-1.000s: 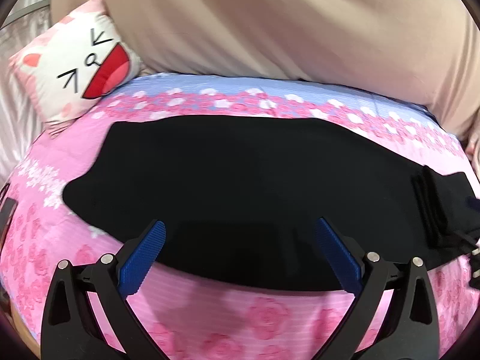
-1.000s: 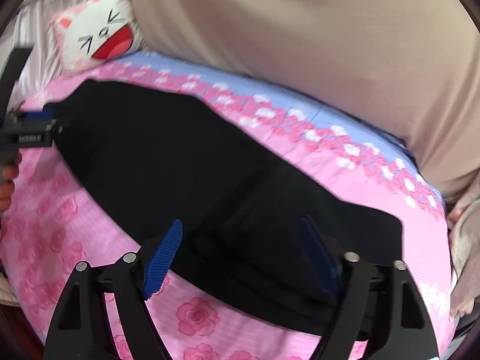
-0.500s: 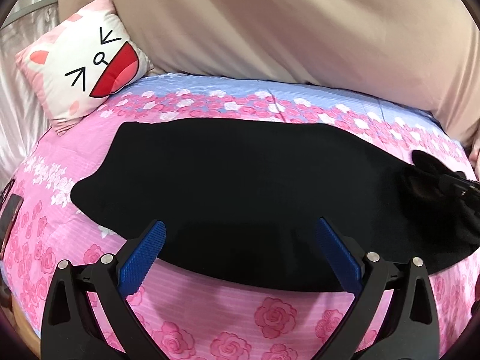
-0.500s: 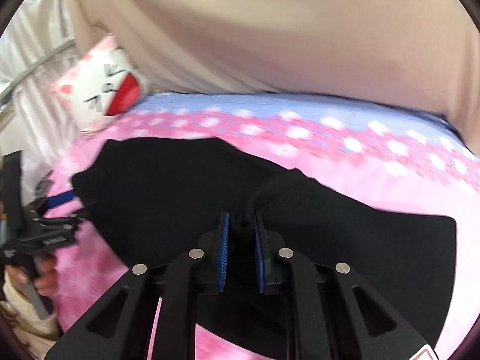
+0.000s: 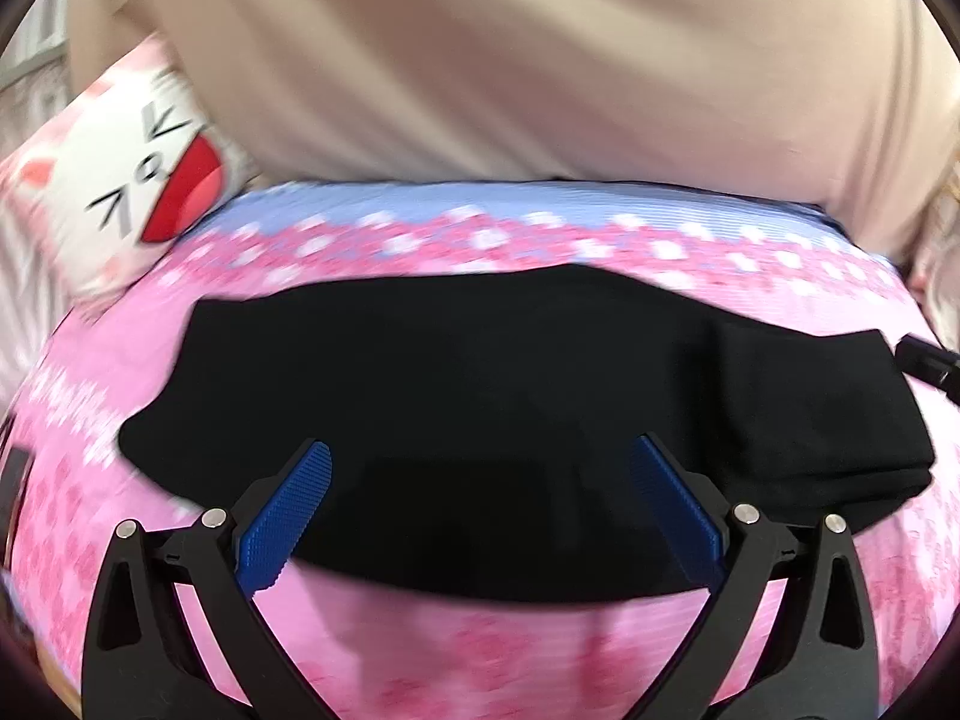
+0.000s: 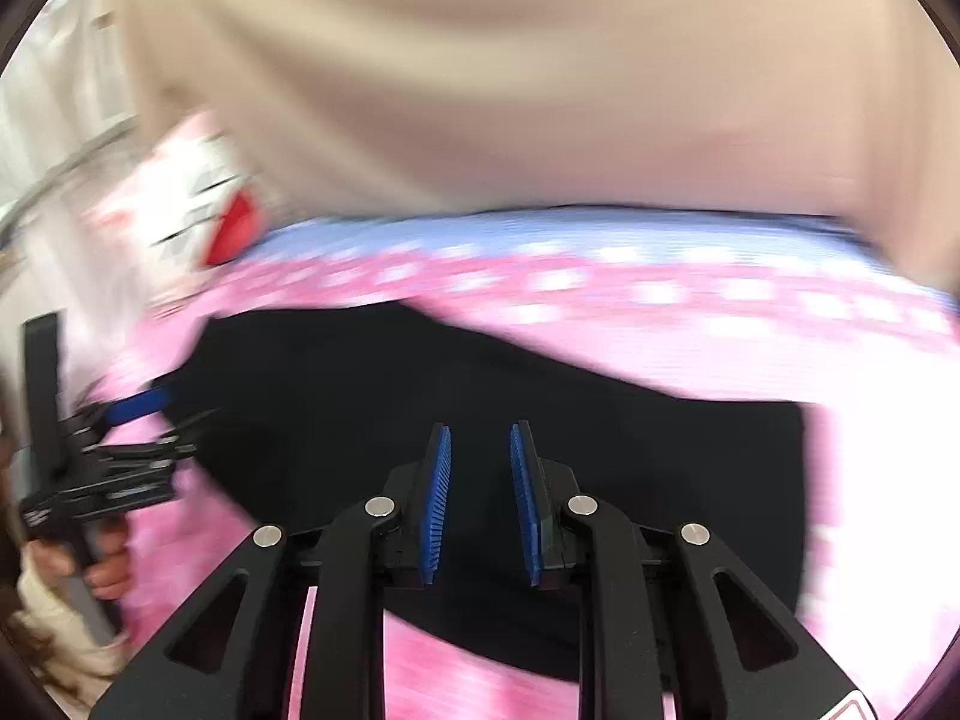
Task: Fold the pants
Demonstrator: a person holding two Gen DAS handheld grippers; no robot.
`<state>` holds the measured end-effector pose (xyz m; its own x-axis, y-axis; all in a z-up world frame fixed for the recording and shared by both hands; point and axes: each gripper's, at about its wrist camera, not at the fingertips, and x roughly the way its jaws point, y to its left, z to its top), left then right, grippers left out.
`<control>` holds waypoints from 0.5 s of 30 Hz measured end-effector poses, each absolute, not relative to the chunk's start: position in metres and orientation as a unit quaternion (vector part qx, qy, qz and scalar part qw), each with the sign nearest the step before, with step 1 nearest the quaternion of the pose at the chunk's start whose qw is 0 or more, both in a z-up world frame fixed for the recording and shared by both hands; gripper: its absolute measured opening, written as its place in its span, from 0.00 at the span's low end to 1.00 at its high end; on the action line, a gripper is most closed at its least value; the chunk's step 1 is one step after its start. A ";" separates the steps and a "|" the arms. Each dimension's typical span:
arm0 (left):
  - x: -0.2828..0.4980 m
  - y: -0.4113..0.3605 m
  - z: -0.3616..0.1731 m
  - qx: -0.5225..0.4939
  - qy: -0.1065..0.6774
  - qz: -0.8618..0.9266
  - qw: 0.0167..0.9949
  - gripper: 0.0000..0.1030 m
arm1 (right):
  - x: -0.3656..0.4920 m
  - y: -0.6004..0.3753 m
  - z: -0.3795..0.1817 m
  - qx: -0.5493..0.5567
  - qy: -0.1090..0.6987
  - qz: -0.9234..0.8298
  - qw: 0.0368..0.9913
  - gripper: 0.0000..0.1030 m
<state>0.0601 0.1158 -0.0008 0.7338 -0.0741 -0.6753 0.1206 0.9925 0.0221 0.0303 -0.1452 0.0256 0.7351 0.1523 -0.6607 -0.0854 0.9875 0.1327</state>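
Observation:
The black pants (image 5: 480, 372) lie flat across the pink flowered bedsheet (image 5: 492, 648), with a thicker doubled layer at their right end (image 5: 810, 420). My left gripper (image 5: 480, 447) hovers open and wide over the pants' near edge, nothing between its blue pads. In the right wrist view my right gripper (image 6: 479, 438) hangs above the pants (image 6: 630, 468). Its jaws are opening, a narrow gap shows between the pads, and no cloth is pinched there. A tip of the right gripper (image 5: 927, 360) shows at the pants' right end. The left gripper (image 6: 162, 420) appears at the left, held by a hand (image 6: 108, 570).
A white cat-face pillow (image 5: 120, 180) leans at the back left of the bed. A large beige cloth (image 5: 480, 60) rises behind the bed along its far side. A dark flat item (image 5: 15, 480) lies at the sheet's left edge. The frames are blurred by motion.
The right gripper closed on a fold of the pants half a second ago; now its pads have parted, the fold is gone from between them, and it has lifted. The left gripper pulled back slightly.

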 end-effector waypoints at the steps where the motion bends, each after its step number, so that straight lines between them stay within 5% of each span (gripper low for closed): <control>1: 0.061 0.105 0.001 0.038 0.359 -0.062 0.931 0.95 | 0.025 -0.159 0.028 0.042 0.358 0.028 0.932 0.18; 9: 0.066 0.027 -0.008 0.075 0.377 -0.100 0.918 0.95 | 0.017 -0.225 -0.051 0.037 0.436 -0.096 0.894 0.12; 15: 0.070 0.020 -0.021 0.097 0.392 -0.067 0.912 0.95 | -0.002 -0.222 -0.020 0.056 0.389 -0.061 0.917 0.12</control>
<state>0.0697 0.0201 -0.0208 0.6834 -0.0459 -0.7286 0.1985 0.9721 0.1249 -0.0015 -0.2221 -0.0205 0.6894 -0.0688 -0.7211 0.1557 0.9863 0.0547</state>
